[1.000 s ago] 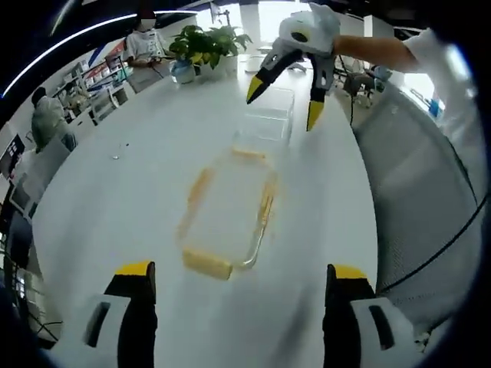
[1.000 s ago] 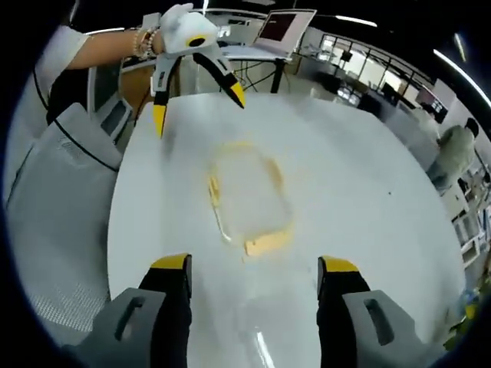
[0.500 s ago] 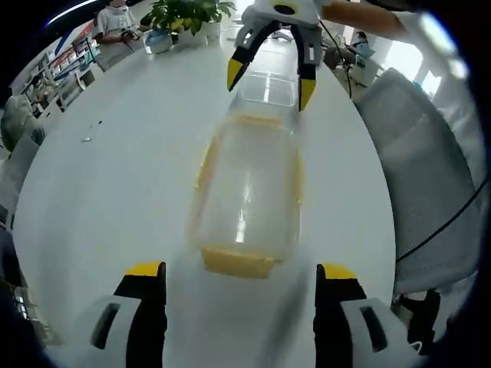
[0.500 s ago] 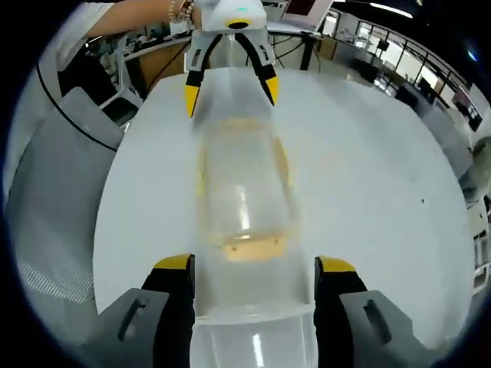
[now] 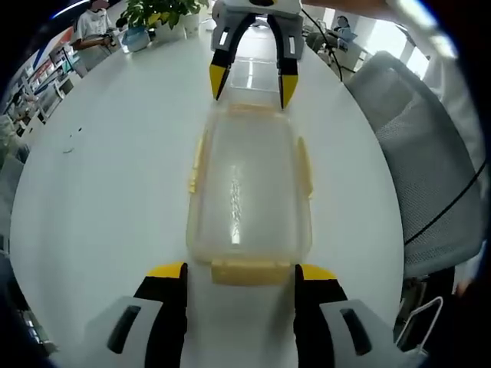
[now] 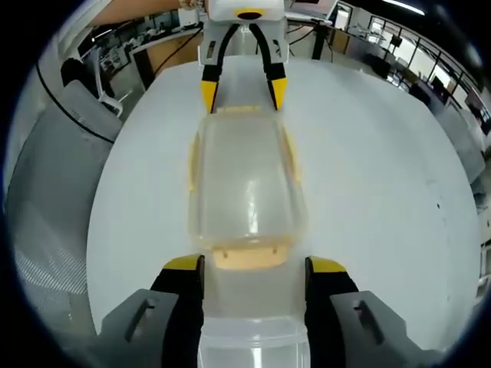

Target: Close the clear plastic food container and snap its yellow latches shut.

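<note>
A clear plastic container (image 5: 249,192) glints with smooth, glossy highlights on a white table (image 5: 100,199) of smooth, faintly sheened finish. Its latches (image 5: 247,272) are opaque yellow plastic, matt. At 3 o'clock in the left gripper view, a chair (image 5: 430,176) shows grey woven mesh. Both grippers (image 5: 239,303) (image 6: 253,284) carry matt black and yellow plastic jaws.

A white table (image 5: 100,192) with a grey mesh chair (image 5: 422,176) beside it and potted plants (image 5: 157,11) at its far end.
</note>
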A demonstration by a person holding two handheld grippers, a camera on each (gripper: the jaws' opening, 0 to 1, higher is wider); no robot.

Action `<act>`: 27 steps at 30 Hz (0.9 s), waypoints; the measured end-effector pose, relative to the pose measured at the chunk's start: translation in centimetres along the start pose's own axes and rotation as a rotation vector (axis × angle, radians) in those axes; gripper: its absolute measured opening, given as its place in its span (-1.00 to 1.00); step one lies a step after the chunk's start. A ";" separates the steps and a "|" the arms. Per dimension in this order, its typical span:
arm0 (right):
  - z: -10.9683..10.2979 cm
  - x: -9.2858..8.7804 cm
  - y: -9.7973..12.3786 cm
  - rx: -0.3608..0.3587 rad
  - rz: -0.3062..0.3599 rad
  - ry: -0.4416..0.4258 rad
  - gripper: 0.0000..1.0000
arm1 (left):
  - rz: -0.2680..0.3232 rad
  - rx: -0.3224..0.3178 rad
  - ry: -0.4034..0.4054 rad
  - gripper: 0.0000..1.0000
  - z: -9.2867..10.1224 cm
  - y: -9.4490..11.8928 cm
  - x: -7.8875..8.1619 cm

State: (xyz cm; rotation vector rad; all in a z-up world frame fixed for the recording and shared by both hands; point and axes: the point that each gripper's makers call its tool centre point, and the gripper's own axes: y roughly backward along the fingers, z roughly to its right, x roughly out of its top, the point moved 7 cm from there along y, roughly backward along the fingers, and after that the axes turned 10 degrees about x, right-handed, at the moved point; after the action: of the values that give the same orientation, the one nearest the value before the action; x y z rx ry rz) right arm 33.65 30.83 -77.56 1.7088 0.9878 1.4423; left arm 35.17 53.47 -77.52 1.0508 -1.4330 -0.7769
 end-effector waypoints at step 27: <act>-0.2 1.1 -1.5 0.019 -0.116 0.067 -0.26 | -0.034 0.016 -0.076 -0.27 0.6 -0.2 0.0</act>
State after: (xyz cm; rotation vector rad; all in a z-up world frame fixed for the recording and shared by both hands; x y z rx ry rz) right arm 33.33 32.56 -78.32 1.5982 1.1219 1.4270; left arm 34.58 53.35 -77.83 1.0701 -1.4915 -0.8382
